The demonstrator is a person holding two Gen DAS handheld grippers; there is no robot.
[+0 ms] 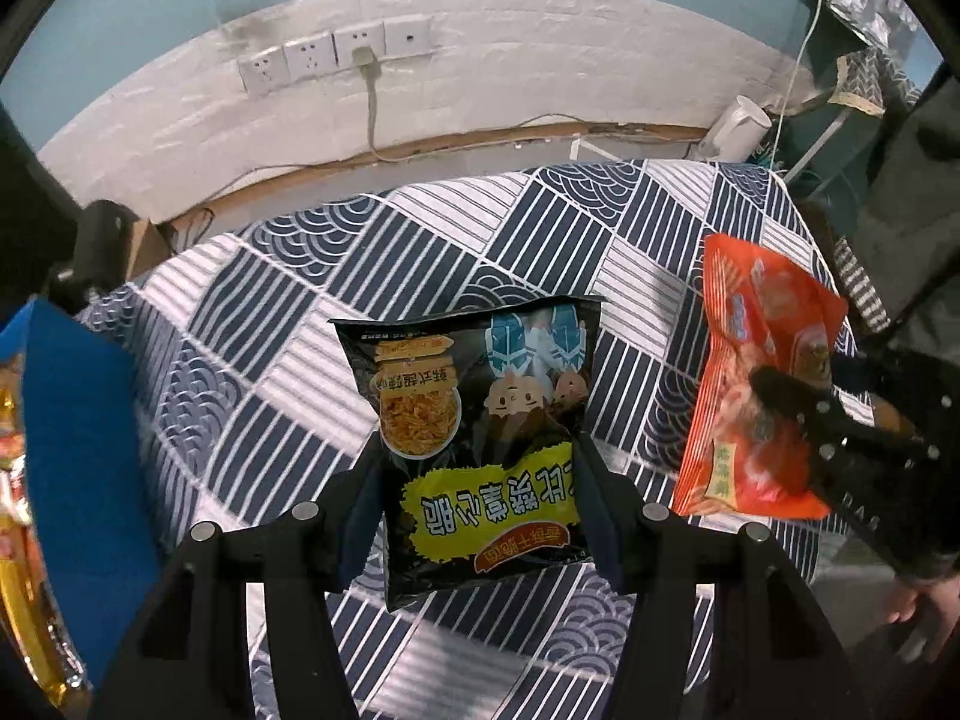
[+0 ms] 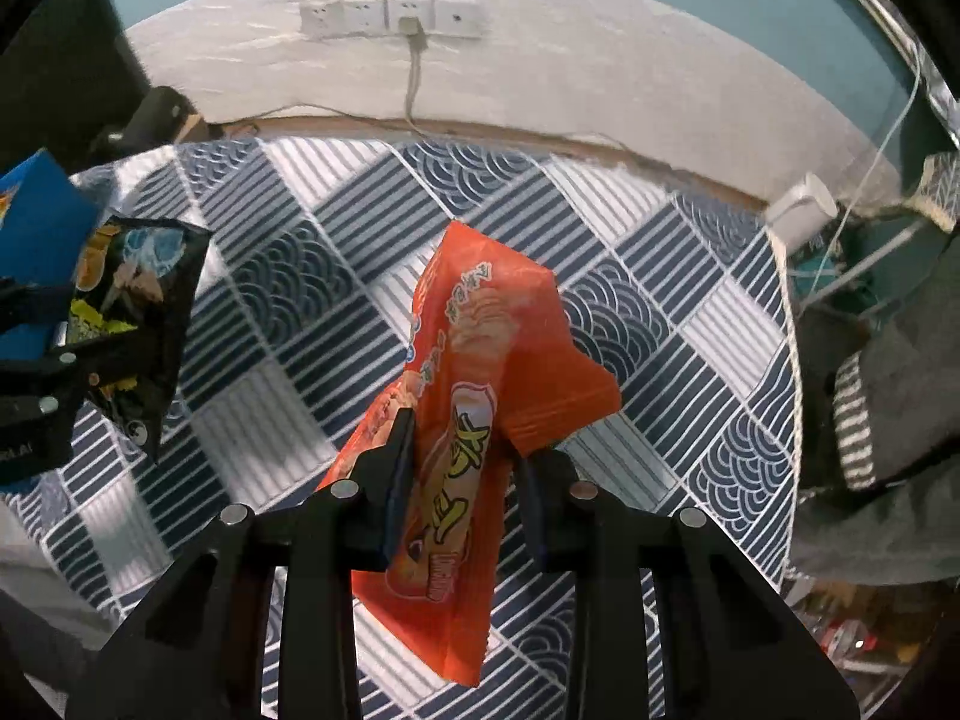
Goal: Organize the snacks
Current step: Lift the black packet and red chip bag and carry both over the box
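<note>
My left gripper [image 1: 477, 474] is shut on a black snack bag [image 1: 474, 420] with yellow lettering and holds it above the table. The bag also shows at the left of the right wrist view [image 2: 132, 324]. My right gripper [image 2: 465, 450] is shut on an orange snack bag [image 2: 474, 372] and holds it up over the table. That orange bag [image 1: 756, 372] and the right gripper's fingers [image 1: 798, 414] show at the right of the left wrist view.
The table wears a blue and white patterned cloth [image 1: 336, 276]. A blue box or bag [image 1: 78, 420] with yellow snack packs stands at the left edge. A white wall with sockets [image 1: 336, 54] is behind. A white cup-like object [image 1: 738, 126] sits past the far right corner.
</note>
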